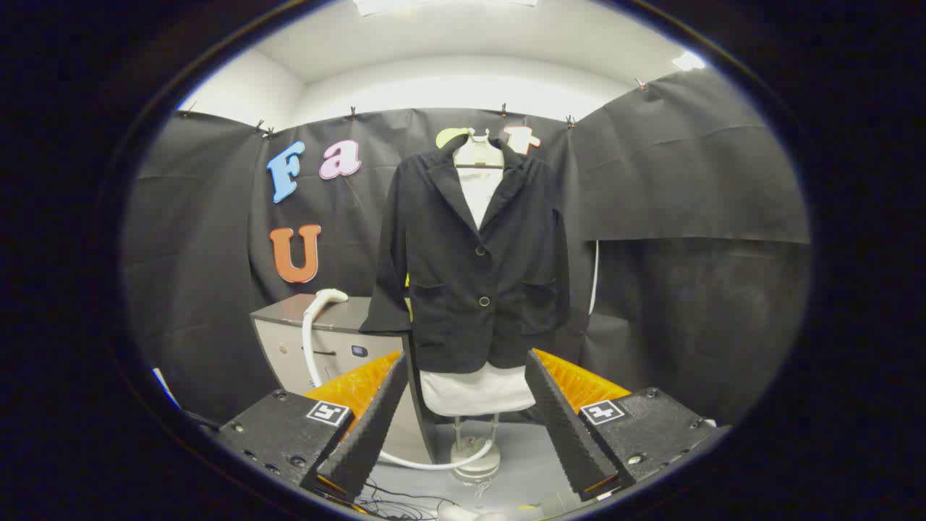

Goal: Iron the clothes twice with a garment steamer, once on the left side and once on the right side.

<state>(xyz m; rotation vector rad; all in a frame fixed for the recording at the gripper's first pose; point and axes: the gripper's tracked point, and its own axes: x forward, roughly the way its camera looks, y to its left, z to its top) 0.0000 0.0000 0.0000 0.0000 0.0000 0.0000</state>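
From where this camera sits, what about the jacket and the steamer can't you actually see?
- Gripper: fingers open, holding nothing.
- Steamer head: lies on the cabinet top, its nozzle face turned away.
- Hose: partly hidden behind the left finger.
- Jacket: back hidden; dark cloth hides creases.
- Stand base: too small to detail.

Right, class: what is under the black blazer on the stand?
Under the black blazer a white garment shows at the neckline and below the hem; its middle is covered. The open gripper holds nothing; the steamer head rests on the cabinet.
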